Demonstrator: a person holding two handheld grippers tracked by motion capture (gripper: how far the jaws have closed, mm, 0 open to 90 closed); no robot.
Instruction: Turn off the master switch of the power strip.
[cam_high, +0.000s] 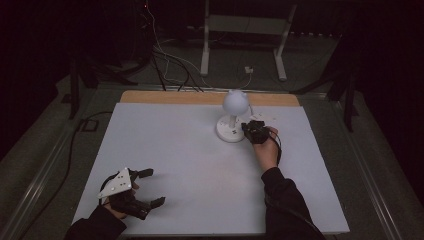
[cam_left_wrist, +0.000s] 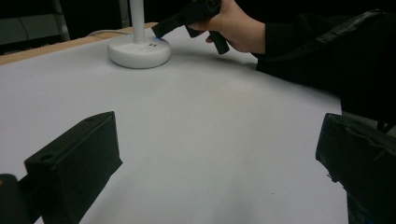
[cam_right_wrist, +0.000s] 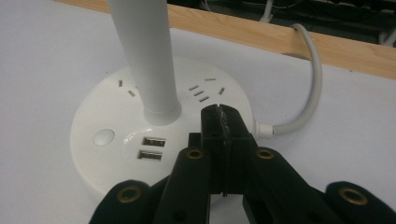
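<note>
A white desk lamp with a round head (cam_high: 235, 101) stands at the back middle of the table on a round base (cam_high: 230, 131). The base (cam_right_wrist: 93, 163) carries socket slots, two USB ports (cam_right_wrist: 152, 147) and a round button (cam_right_wrist: 103, 137). My right gripper (cam_high: 246, 129) is shut with nothing between its jaws. Its tips (cam_right_wrist: 219, 112) lie over the base's top, right of the stem (cam_right_wrist: 144, 56); whether they touch it I cannot tell. My left gripper (cam_high: 156, 187) stands open near the table's front left, with bare table between its jaws (cam_left_wrist: 217, 163). It looks toward the lamp base (cam_left_wrist: 138, 49).
The table top (cam_high: 190, 165) is a pale sheet with a wooden strip (cam_high: 165, 97) along the far edge. The lamp's white cable (cam_right_wrist: 313, 79) leaves the base and curves over that strip. Cables and a white stand (cam_high: 240, 30) lie on the dark floor behind.
</note>
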